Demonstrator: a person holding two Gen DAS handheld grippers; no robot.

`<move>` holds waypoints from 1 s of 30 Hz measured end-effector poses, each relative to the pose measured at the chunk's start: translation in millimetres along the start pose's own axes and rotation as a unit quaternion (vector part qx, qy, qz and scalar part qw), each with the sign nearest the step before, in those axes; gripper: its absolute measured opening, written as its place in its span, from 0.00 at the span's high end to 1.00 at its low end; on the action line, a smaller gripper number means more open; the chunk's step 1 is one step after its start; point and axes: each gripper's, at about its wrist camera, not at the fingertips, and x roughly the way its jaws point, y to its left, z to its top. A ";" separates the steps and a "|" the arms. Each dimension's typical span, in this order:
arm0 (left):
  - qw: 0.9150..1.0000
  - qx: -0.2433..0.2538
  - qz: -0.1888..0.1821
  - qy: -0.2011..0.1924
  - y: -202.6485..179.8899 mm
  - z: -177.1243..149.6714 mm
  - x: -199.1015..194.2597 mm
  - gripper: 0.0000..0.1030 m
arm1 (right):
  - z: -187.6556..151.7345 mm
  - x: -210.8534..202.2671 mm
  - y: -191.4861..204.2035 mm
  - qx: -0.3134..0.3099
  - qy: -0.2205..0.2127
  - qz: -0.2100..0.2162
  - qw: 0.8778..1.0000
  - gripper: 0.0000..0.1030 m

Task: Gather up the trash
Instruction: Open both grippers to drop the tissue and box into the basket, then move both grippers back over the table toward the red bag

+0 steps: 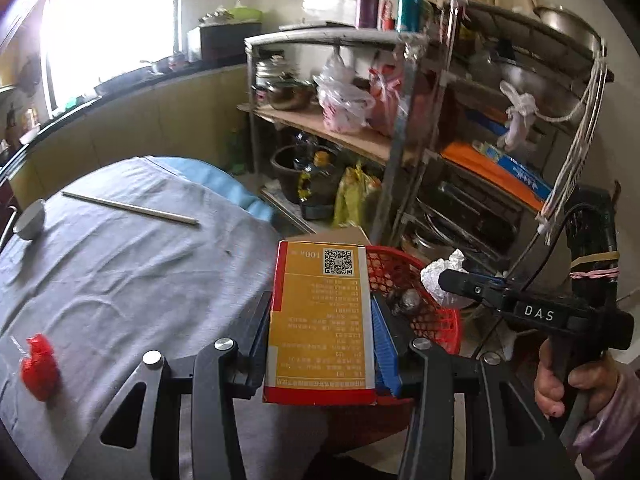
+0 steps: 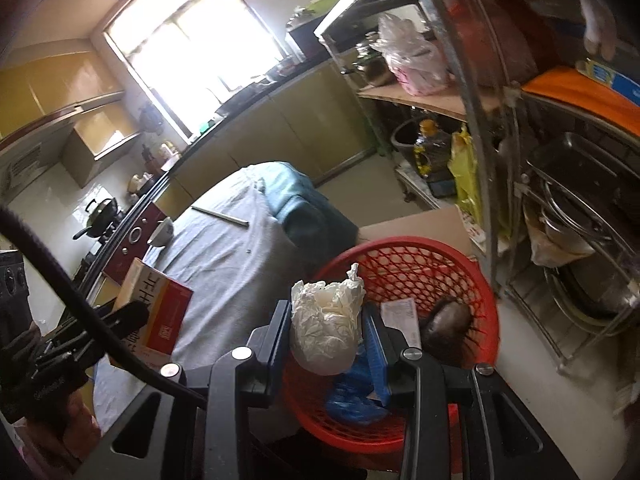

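Cardboard box, light, stiff, crushable, clamped across flat faces in left gripper beside red basket; crumpled paper wad, soft, weightless, pinched in right gripper above basket.

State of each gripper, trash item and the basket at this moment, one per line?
left gripper: shut on yellow-red box
right gripper: shut on crumpled white paper, over the basket
red mesh basket: upright, already holding trash
red scrap: lying on the grey tablecloth
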 end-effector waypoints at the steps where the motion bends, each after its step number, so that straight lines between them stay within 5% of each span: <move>1: 1.000 0.002 -0.006 0.005 -3.4 -0.8 6.2 0.54 | -1.4 0.1 -3.0 0.003 0.001 -0.001 1.000 0.63; 12: 0.998 0.018 -0.036 0.044 -29.7 -2.6 59.0 0.51 | -10.5 13.0 -32.6 0.043 0.029 -0.011 0.999 0.61; 15: 0.998 0.019 -0.033 0.050 -29.7 -4.1 63.1 0.45 | -12.5 16.2 -39.7 0.060 0.037 -0.012 0.997 0.49; 30: 0.999 0.035 0.034 0.019 -3.1 -40.5 -37.2 0.39 | -1.7 9.5 -8.0 0.043 0.022 0.010 0.999 0.48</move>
